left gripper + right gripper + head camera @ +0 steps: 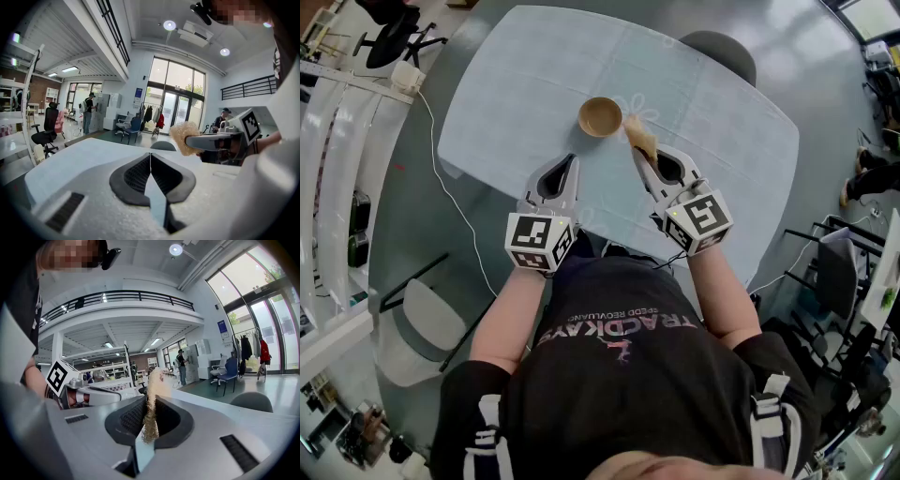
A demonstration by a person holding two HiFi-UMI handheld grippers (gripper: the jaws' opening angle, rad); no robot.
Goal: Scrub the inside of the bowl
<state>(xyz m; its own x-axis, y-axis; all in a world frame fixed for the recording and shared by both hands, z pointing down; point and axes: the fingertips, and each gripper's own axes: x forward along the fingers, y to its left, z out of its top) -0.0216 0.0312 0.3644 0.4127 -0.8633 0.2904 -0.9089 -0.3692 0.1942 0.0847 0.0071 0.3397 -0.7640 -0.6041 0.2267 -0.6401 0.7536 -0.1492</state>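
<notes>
A tan wooden bowl (600,116) stands upright on the pale blue table (516,84), just beyond both grippers. My right gripper (636,147) is shut on a beige scrubbing sponge (638,135), held just right of the bowl's rim. In the right gripper view the sponge (151,408) is pinched flat between the jaws and sticks out past them. My left gripper (573,157) is shut with nothing in it, a short way in front of the bowl. In the left gripper view the jaws meet, and the sponge (183,137) shows at the right.
A grey chair (722,52) stands at the table's far side and another chair (427,323) at the near left. A white cable (441,178) runs along the floor on the left. Shelving (328,187) lines the left wall.
</notes>
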